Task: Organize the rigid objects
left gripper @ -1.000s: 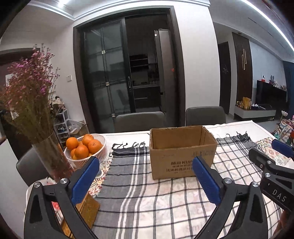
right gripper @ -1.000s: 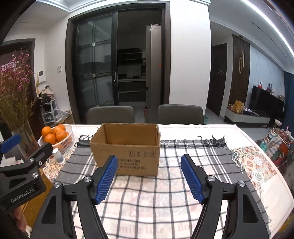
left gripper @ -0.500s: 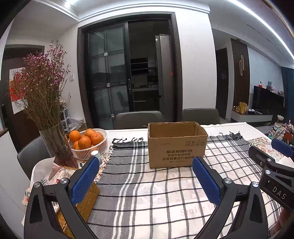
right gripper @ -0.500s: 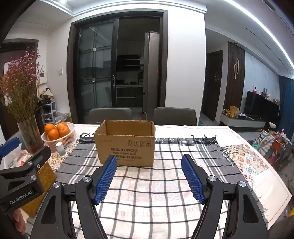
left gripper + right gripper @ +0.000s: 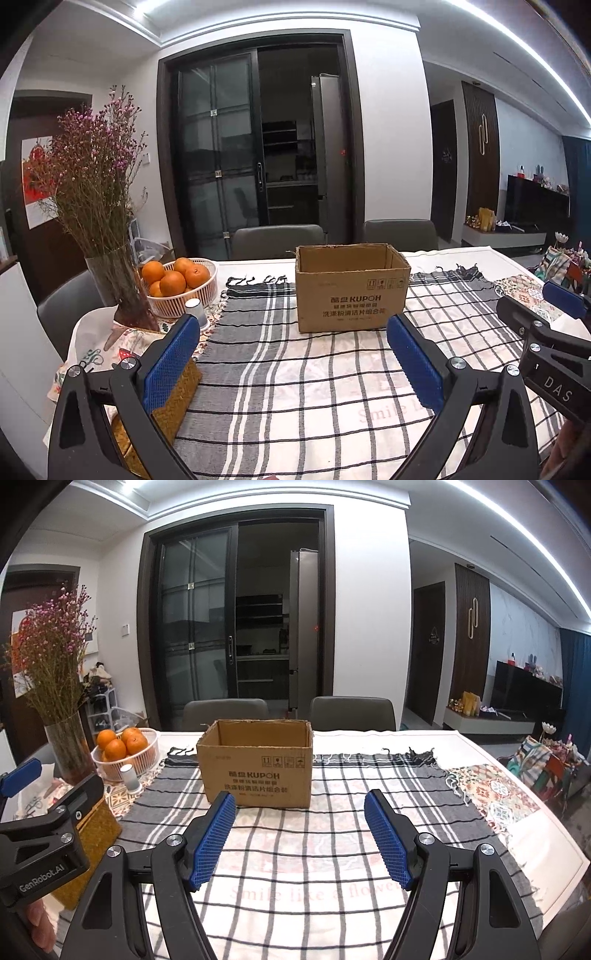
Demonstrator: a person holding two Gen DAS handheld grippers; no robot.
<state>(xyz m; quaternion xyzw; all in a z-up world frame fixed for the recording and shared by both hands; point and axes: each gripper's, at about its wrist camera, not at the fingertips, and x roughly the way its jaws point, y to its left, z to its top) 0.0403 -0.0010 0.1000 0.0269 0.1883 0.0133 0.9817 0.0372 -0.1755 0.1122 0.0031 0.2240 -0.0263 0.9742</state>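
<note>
Left claw (image 5: 291, 354): spread, nothing between.
Right claw (image 5: 300, 836): spread, nothing between.
Box (image 5: 256, 762): upright on far cloth (image 5: 332, 849).

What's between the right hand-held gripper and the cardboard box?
Nothing visible. Only bare checked tablecloth lies between the open right hand-held gripper and the cardboard box; the fruit basket sits off to the left.

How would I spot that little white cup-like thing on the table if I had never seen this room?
Start at the cardboard box in the middle of the checked cloth and look left to the white basket of oranges. Directly in front of that basket stands the small white cup-like thing. It is the only small, plain white upright piece there, far shorter than the glass vase of flowers.
</note>
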